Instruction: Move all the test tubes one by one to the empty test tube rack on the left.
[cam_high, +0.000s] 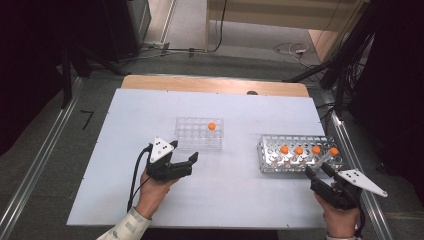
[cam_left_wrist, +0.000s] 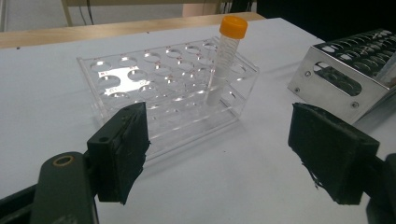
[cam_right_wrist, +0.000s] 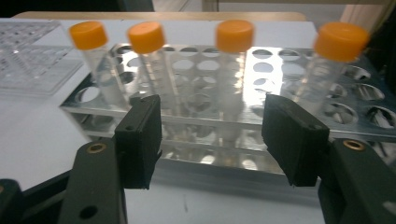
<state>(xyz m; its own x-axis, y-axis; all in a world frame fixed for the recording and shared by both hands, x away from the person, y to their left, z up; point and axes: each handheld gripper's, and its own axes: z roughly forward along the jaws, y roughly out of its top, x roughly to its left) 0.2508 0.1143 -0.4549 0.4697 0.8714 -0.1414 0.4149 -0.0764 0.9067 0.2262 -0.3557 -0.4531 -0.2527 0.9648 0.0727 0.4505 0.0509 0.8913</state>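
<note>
A clear plastic rack (cam_high: 199, 133) stands mid-table with one orange-capped tube (cam_high: 211, 126) upright in it. To its right a metal rack (cam_high: 295, 152) holds several orange-capped tubes (cam_high: 299, 150) in its near row. My left gripper (cam_high: 184, 150) is open just in front of the clear rack, apart from it. In the left gripper view its jaws (cam_left_wrist: 224, 154) hold nothing, with the clear rack (cam_left_wrist: 140, 88) and its tube (cam_left_wrist: 224, 60) beyond them. My right gripper (cam_high: 318, 169) is open just before the metal rack. Its jaws (cam_right_wrist: 215, 140) face the tubes (cam_right_wrist: 233, 37) without touching them.
The white board (cam_high: 235, 190) covers a wooden table; its right edge runs close beside the metal rack. The metal rack's end (cam_left_wrist: 336, 88) lies right of the left gripper. Dark stands and cables line the floor at the back and both sides.
</note>
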